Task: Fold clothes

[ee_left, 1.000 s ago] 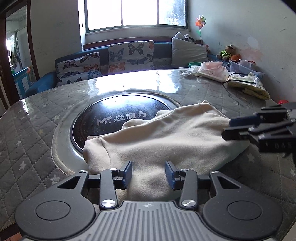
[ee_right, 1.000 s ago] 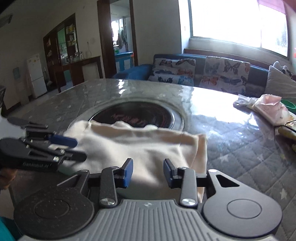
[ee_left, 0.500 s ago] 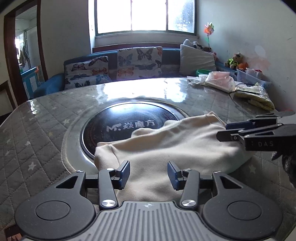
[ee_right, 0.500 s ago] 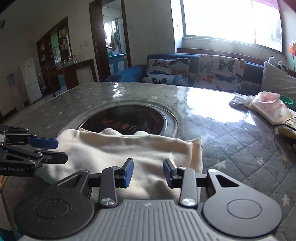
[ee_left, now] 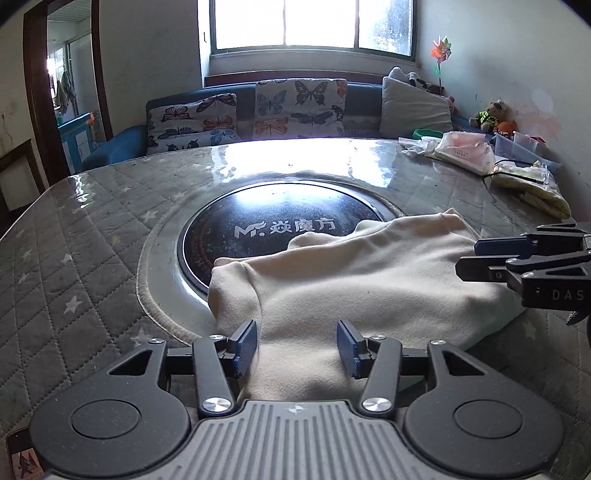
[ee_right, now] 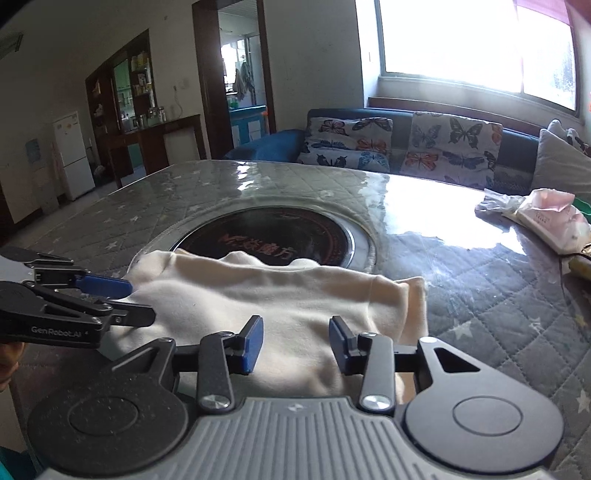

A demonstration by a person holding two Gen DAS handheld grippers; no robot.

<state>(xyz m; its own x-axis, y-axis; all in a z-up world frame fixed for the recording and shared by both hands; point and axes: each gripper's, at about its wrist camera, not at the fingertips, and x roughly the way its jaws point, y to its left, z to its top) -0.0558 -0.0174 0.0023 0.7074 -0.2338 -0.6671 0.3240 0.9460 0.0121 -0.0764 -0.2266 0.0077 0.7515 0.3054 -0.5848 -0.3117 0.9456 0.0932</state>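
My own left gripper point(ee_left: 297, 347) body covers the near hem of the cream garment point(ee_left: 369, 280) at six o'clock, and from my right wrist the right gripper point(ee_right: 293, 345) hides that same hem. At three o'clock in the left view, my right gripper runs off the frame, its lettering cut after "DAS". The dark round plate point(ee_left: 280, 229) is partly buried under the cloth. The packets point(ee_right: 546, 221) at two o'clock are cropped, their print unreadable.

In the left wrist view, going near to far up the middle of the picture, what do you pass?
Open left gripper → cream folded garment → round black glass cooktop with white lettering → glossy quilted grey table cover → butterfly-print cushion → bright window.
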